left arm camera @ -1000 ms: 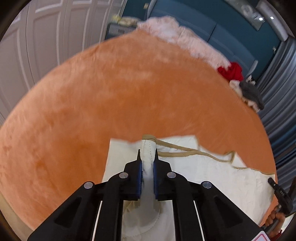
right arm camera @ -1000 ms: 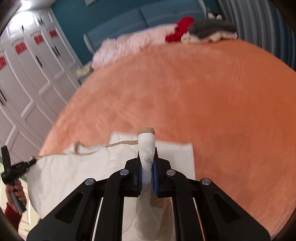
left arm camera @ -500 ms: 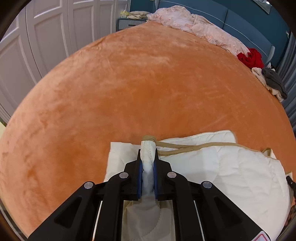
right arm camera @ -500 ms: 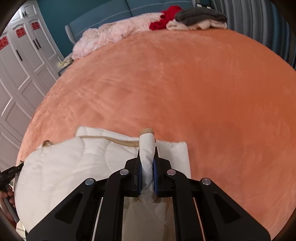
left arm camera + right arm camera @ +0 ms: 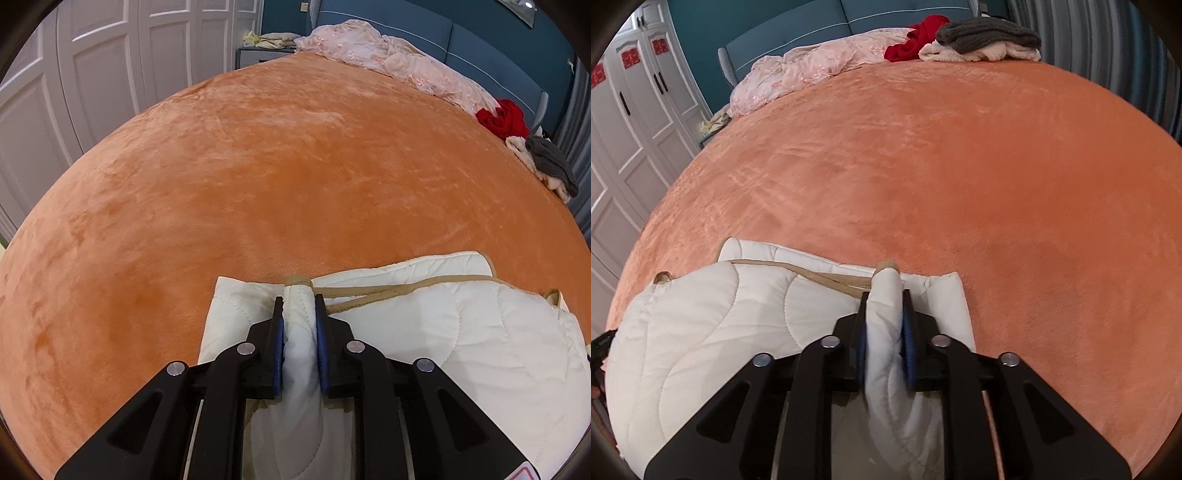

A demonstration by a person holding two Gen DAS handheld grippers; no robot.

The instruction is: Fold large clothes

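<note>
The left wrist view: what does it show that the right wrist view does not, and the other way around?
Only the left wrist view shows the left gripper and a bedside cabinet. Only the right wrist view shows the right gripper and red stickers on the wardrobe doors. Both show the white quilt, a fold of it between opening fingers, the orange bedspread, the pink bedding, a red garment and a grey garment.

Bed cover: orange plush cloth, matt, short nap. Quilt: cream quilted cloth, stitched, smooth, with tan fabric binding. Left tongs and right tongs: matt black plastic, blue pads, bright metal rivets. Wardrobe doors: white, satin-painted panels.
</note>
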